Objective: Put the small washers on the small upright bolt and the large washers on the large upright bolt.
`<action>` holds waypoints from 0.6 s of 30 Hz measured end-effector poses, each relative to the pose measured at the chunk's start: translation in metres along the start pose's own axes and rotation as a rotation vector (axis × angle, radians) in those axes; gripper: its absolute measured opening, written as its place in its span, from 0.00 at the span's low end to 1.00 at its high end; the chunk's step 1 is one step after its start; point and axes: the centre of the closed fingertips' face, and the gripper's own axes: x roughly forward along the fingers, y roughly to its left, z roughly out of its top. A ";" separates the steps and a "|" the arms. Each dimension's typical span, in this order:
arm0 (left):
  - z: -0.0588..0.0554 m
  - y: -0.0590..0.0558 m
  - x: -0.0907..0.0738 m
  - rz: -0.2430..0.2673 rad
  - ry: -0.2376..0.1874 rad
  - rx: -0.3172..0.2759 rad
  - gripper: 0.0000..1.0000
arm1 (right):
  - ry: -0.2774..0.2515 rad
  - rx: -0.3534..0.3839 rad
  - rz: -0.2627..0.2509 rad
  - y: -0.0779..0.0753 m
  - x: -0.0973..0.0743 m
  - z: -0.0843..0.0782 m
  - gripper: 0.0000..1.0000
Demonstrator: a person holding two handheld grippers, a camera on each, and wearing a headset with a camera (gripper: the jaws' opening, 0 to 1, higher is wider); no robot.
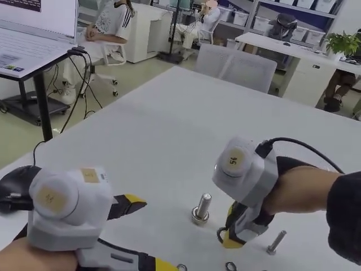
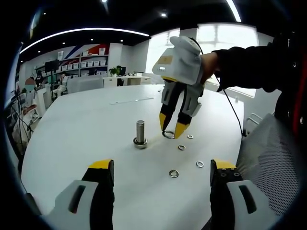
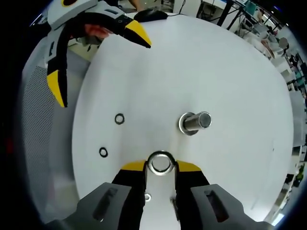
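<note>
Currently, right hand-held gripper (image 3: pixel 160 166) pinches a washer (image 3: pixel 151 162) near the large bolt (image 3: pixel 194 121).

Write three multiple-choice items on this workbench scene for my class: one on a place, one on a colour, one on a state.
1. Where does the large upright bolt stand?
A. on the white table
B. on the floor
C. on a chair seat

2. What colour are the jaw tips of the left hand-held gripper?
A. red
B. yellow
C. blue

3. What state is the right hand-held gripper in?
A. wide open and empty
B. shut on the bolt
C. shut on a washer

Answers:
1 A, the bolt's base rests on the tabletop.
2 B, both tips show yellow in the left gripper view.
3 C, the ring sits pinched between its jaw tips in the right gripper view.
</note>
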 end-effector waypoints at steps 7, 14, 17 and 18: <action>0.000 0.001 0.000 0.001 0.000 -0.001 0.82 | 0.002 -0.018 -0.023 -0.006 -0.021 -0.001 0.23; 0.000 0.001 0.002 0.000 -0.001 -0.003 0.82 | -0.009 -0.043 -0.058 -0.013 -0.042 0.005 0.23; 0.000 0.001 0.002 0.000 -0.001 -0.003 0.82 | -0.016 -0.051 -0.066 -0.015 -0.048 0.009 0.23; 0.000 0.001 0.002 0.000 -0.001 -0.003 0.82 | -0.019 -0.053 -0.068 -0.016 -0.049 0.010 0.23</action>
